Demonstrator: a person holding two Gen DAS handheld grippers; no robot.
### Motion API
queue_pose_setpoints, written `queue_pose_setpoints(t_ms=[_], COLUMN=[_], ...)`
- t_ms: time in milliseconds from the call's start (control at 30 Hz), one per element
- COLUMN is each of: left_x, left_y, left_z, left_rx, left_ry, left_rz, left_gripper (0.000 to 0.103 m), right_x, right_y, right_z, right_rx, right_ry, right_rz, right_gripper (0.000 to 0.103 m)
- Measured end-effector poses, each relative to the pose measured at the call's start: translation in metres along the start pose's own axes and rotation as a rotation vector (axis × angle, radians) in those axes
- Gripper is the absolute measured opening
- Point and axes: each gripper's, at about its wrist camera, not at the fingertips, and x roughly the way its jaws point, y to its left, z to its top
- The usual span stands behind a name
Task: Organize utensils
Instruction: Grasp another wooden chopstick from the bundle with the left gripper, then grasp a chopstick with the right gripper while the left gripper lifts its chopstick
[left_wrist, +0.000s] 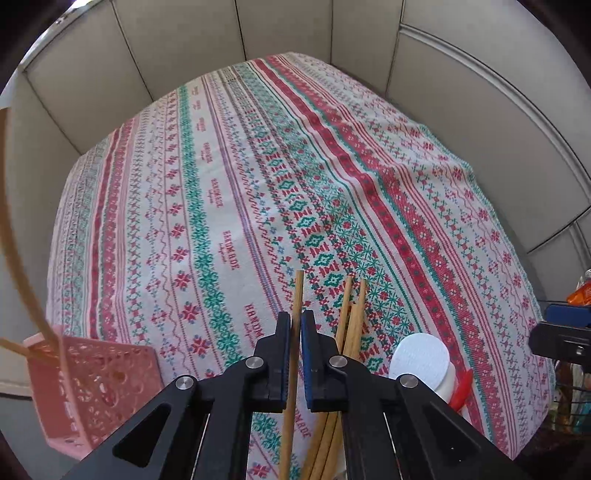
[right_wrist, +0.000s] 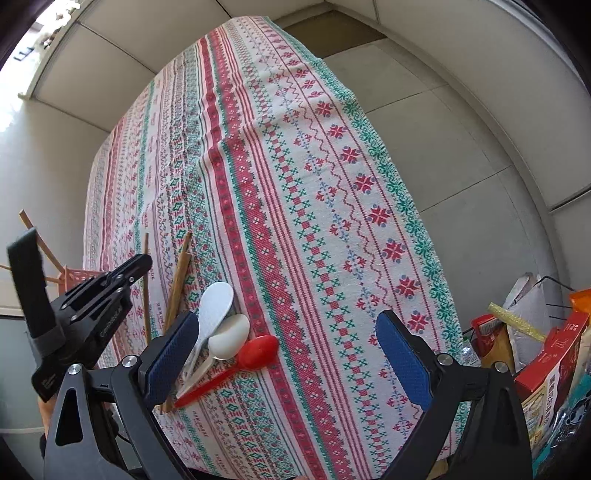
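1. Left gripper (left_wrist: 295, 332), bottom centre of the left wrist view: jaws pinched tight on one wooden chopstick (left_wrist: 297, 295). The stick runs up between the pads, tip poking out above them.
2. Risk: the grip is on a thin round stick, so it may pivot or slide out if the hand swings fast toward the pink basket (left_wrist: 92, 384) at lower left.
3. Loose chopsticks (left_wrist: 351, 317) lie just right of the held one, touching the right jaw's side. Risk: lifting may drag or scatter them.
4. Basket already holds sticks leaning out at a slant; the light, perforated thing may tip if the new stick goes in at an angle.
5. Right gripper (right_wrist: 288, 354), lower part of the right wrist view: jaws spread wide, nothing between the pads.
6. White rice paddle (right_wrist: 216, 306), white spoon (right_wrist: 231, 338) and red spoon (right_wrist: 255, 352) overlap just beside its left pad, lower centre. Risk: closing there may catch two at once or flick the red one off the table edge.
7. Writing: tablecloth (right_wrist: 332, 184) repeats a red printed word, reads like "HANDMADE", partly blurred. Small white lettering on the other gripper's body at the left of the right wrist view, unreadable.
8. Red carton (right_wrist: 554, 354) at far right has print, too small to read.
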Motion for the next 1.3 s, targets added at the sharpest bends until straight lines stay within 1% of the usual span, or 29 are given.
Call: queue_pose_setpoints(t_ms=[67,167,233,267,333,367,433,467,533,633,700,733,833,900,1033,1167,1300], left_x=[-0.019,-0.049,-0.067,-0.074,-0.09,-0.096,-0.105,-0.108,-0.114,-0.122,-0.125,-0.127,-0.13,-0.131,-0.13,-0.132,-0.134], left_y=[0.005,0.013,0.021,0.024,0.029,0.031,0.039,0.043,0.048,0.057,0.062,0.064,0.069,0.072,0.08,0.085,0.09], left_z=[-0.006,-0.021,-0.033,-0.038,-0.053,-0.058,-0.067,-0.071,-0.076,-0.083,-0.086,-0.087,-0.09,-0.091,-0.094,-0.097,-0.099], left_rx=[-0.009,-0.035,-0.061,-0.078,-0.099,-0.11,-0.134,-0.144,-0.153,-0.165,-0.169,-0.172,-0.183,-0.188,-0.206,-0.214,-0.225], left_ry=[-0.033,-0.086,-0.117,-0.129,-0.155,-0.169,-0.191,-0.2,-0.214,-0.232,-0.24,-0.243,-0.249,-0.249,-0.248,-0.249,-0.247], left_rz=[0.0,-0.005,-0.003,-0.01,-0.025,-0.027,-0.049,-0.056,-0.061,-0.08,-0.092,-0.097,-0.113,-0.119,-0.129,-0.136,-0.137], left_gripper=[0.005,0.005,0.005,0.005,0.005,0.005,0.005,0.005,0.005,0.005,0.005,0.005,0.005,0.005,0.005,0.005,0.005], right_x=[0.005,0.014,0.022,0.026,0.034,0.038,0.046,0.049,0.057,0.071,0.078,0.081,0.09,0.097,0.107,0.109,0.113], right_y=[0.003,0.01,0.015,0.018,0.028,0.034,0.048,0.054,0.065,0.078,0.083,0.085,0.093,0.099,0.111,0.128,0.146], right_z=[0.002,0.003,0.005,0.005,0.006,0.006,0.007,0.007,0.008,0.011,0.014,0.015,0.018,0.021,0.021,0.02,0.018], right_rx=[0.006,0.014,0.021,0.026,0.026,0.017,-0.008,-0.016,-0.023,-0.014,0.0,0.009,0.023,0.024,0.015,-0.01,-0.069], right_ry=[0.013,0.03,0.044,0.051,0.066,0.075,0.087,0.089,0.099,0.114,0.115,0.115,0.113,0.117,0.112,0.095,0.088], right_rz=[0.012,0.024,0.048,0.06,0.087,0.099,0.114,0.121,0.144,0.17,0.165,0.163,0.135,0.115,0.044,-0.057,-0.176], right_gripper=[0.097,0.09,0.078,0.074,0.06,0.057,0.047,0.044,0.034,0.028,0.026,0.023,0.015,0.013,0.008,0.008,0.009])
